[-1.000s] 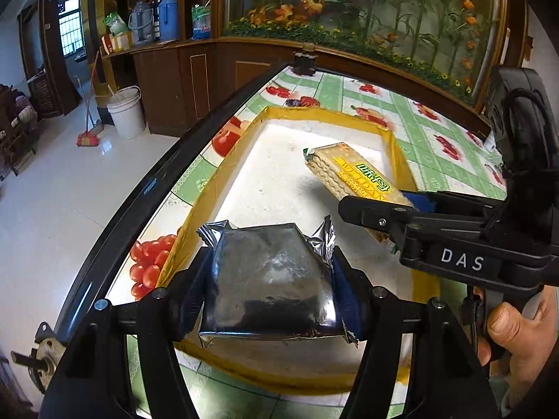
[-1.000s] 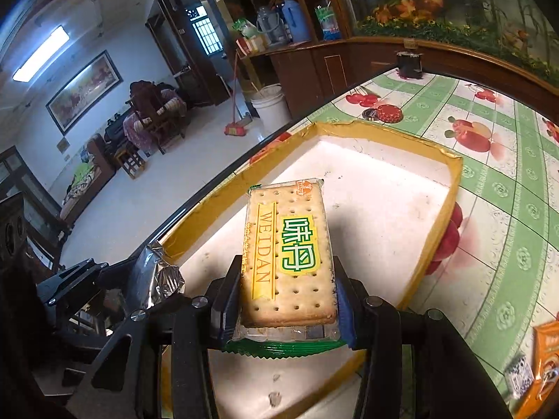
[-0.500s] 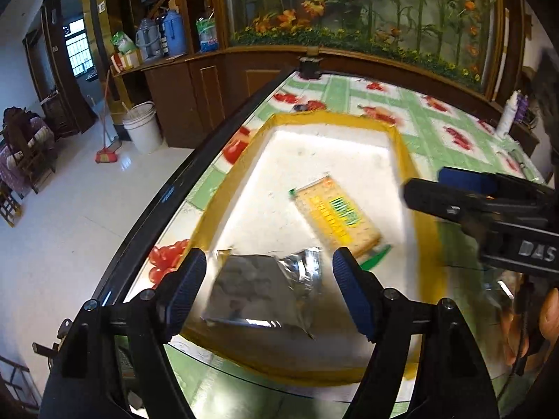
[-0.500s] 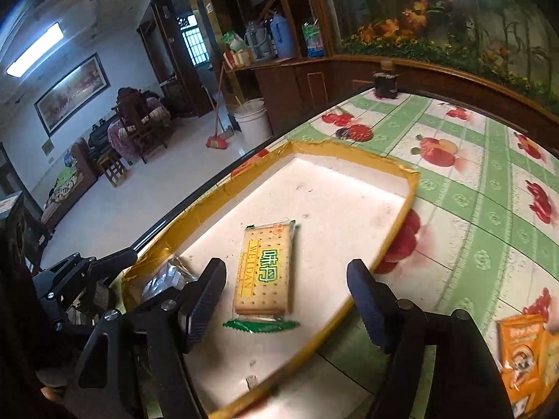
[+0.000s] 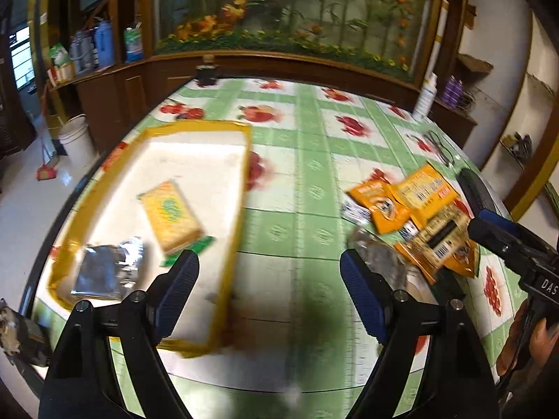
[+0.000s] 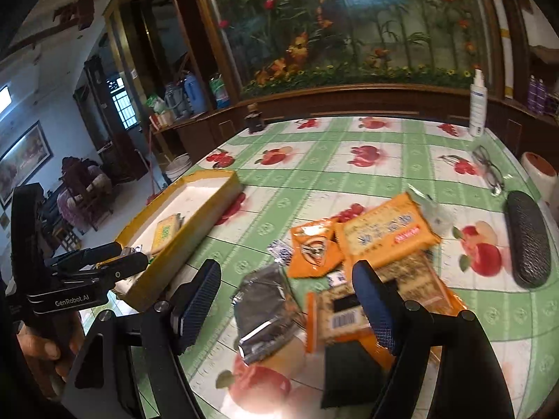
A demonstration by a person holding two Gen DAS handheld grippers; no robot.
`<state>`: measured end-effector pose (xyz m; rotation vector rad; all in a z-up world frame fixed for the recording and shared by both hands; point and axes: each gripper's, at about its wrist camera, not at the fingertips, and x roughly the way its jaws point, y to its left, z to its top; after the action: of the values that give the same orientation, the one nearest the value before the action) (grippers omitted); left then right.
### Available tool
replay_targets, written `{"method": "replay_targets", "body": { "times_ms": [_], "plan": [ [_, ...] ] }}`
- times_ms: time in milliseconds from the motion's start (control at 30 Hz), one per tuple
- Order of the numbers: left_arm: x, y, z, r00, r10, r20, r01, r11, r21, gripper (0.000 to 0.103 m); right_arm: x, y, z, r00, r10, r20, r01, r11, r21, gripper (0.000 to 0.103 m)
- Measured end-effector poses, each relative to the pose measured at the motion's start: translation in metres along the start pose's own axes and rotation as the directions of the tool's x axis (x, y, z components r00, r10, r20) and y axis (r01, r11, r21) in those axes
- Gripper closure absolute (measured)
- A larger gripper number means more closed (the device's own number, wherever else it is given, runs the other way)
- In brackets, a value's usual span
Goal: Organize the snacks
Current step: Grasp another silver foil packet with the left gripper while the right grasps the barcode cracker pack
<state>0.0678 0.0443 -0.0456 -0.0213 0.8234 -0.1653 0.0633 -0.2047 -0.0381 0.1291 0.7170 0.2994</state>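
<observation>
One tray (image 5: 241, 188), two packets inside, two glasses items.

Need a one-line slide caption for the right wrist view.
Open right gripper hovers over a silver foil packet beside orange snack bags; yellow tray at left.

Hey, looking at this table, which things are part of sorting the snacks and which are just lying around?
Part of the job:
yellow tray
cracker pack in the tray
silver packet in the tray
silver packet on the table
orange snack packs
left claw and right claw, both open and empty

Just lying about:
eyeglasses
black glasses case
spray bottle
</observation>
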Motion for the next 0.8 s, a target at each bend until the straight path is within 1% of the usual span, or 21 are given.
{"method": "replay_targets", "body": {
  "times_ms": [133,200,300,400,500,567,700,800],
  "plan": [
    [0.009,-0.036,-0.008,1.0,-0.017,-0.009,0.018,0.997,0.079,0.02,-0.015,-0.019,-0.015,0.999,-0.05,0.0,0.05,0.999,0.016,0.023],
    [0.014,-0.049,-0.01,0.999,-0.024,-0.022,0.026,0.995,0.098,0.02,-0.017,-0.027,-0.019,0.998,-0.063,0.0,0.063,0.998,0.026,0.022],
    [0.023,-0.061,-0.012,0.998,-0.053,-0.038,0.057,0.993,0.102,0.02,-0.017,-0.032,-0.025,0.996,-0.085,-0.008,0.086,0.996,0.022,0.021],
    [0.03,-0.071,-0.013,0.997,-0.064,-0.046,0.068,0.993,0.093,0.02,-0.014,-0.035,-0.027,0.995,-0.095,-0.015,0.095,0.995,0.015,0.019],
    [0.04,-0.079,-0.013,0.996,-0.059,-0.062,0.064,0.995,0.077,0.02,-0.005,-0.034,-0.029,0.992,-0.123,-0.031,0.123,0.992,-0.019,0.017],
    [0.047,-0.086,-0.012,0.996,-0.06,-0.07,0.066,0.995,0.08,0.02,0.001,-0.036,-0.028,0.992,-0.122,-0.039,0.121,0.992,-0.018,0.017],
    [0.065,-0.099,-0.014,0.995,-0.033,-0.096,0.043,0.993,0.106,0.02,0.006,-0.042,-0.026,0.994,-0.103,-0.045,0.104,0.995,0.006,0.017],
    [0.074,-0.101,-0.013,0.995,-0.017,-0.102,0.028,0.994,0.103,0.02,0.006,-0.044,-0.025,0.994,-0.1,-0.042,0.1,0.995,0.018,0.017]
  ]
}}
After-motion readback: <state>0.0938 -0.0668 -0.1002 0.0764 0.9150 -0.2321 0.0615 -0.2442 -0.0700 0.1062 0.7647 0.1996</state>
